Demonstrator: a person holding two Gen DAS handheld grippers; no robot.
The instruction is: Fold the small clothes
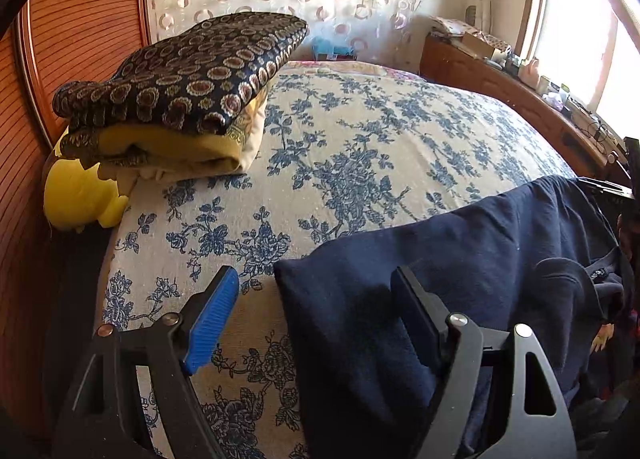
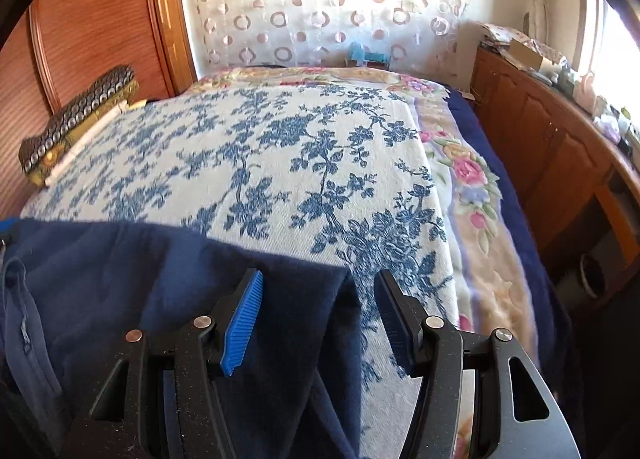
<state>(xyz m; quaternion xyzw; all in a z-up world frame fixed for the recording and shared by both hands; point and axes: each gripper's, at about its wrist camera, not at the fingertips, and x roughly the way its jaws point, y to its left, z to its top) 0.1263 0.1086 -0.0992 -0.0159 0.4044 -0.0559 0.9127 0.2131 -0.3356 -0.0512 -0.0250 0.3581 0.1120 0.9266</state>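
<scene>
A navy blue garment lies on the blue-flowered bedspread. My left gripper is open, its jaws astride the garment's left edge, the blue-padded finger over the bedspread and the other finger over the cloth. In the right wrist view the garment fills the lower left. My right gripper is open, its jaws astride the garment's right corner, the blue pad over the cloth. Nothing is gripped.
A folded patterned quilt stack and a yellow plush toy lie at the bed's left by the wooden headboard. A wooden cabinet with clutter runs along the right under the window. A rose-patterned blanket edges the bed.
</scene>
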